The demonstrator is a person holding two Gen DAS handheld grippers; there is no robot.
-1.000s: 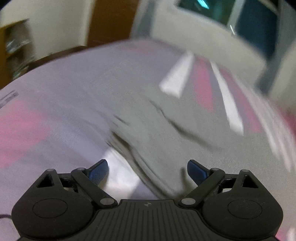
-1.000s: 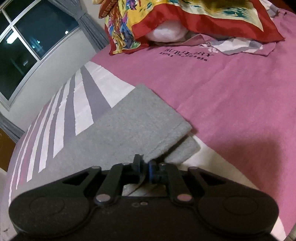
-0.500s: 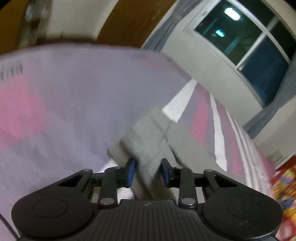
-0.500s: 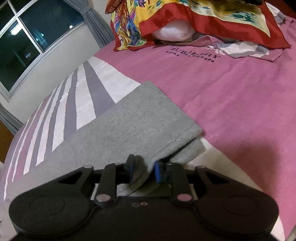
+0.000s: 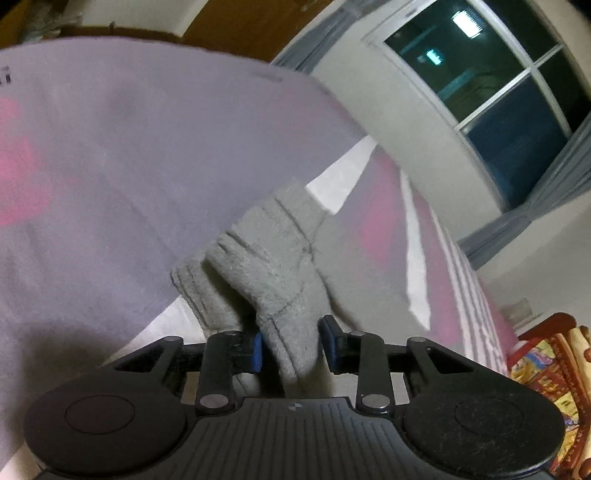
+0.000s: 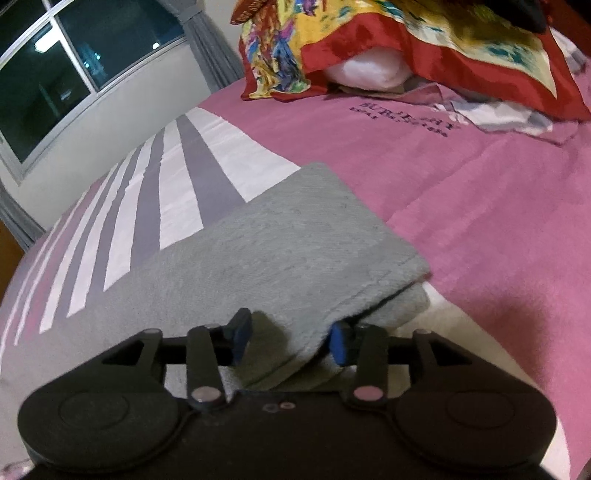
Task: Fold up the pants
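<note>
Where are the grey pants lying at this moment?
In the right wrist view the grey pants lie folded on the pink bed cover, beside its white and purple stripes, below the colourful pillow.

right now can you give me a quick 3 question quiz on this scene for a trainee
1. True or false: the right gripper is clamped shut on the pants.
2. Multiple choice: what lies between the left gripper's fingers? A) a pillow B) a bunched edge of the pants C) nothing
3. Fill in: at the far end of the bed, a colourful red-bordered ___ lies over a white pillow.

Key
1. False: its jaws stand apart, with the folded edge between them.
2. B
3. cloth
</note>
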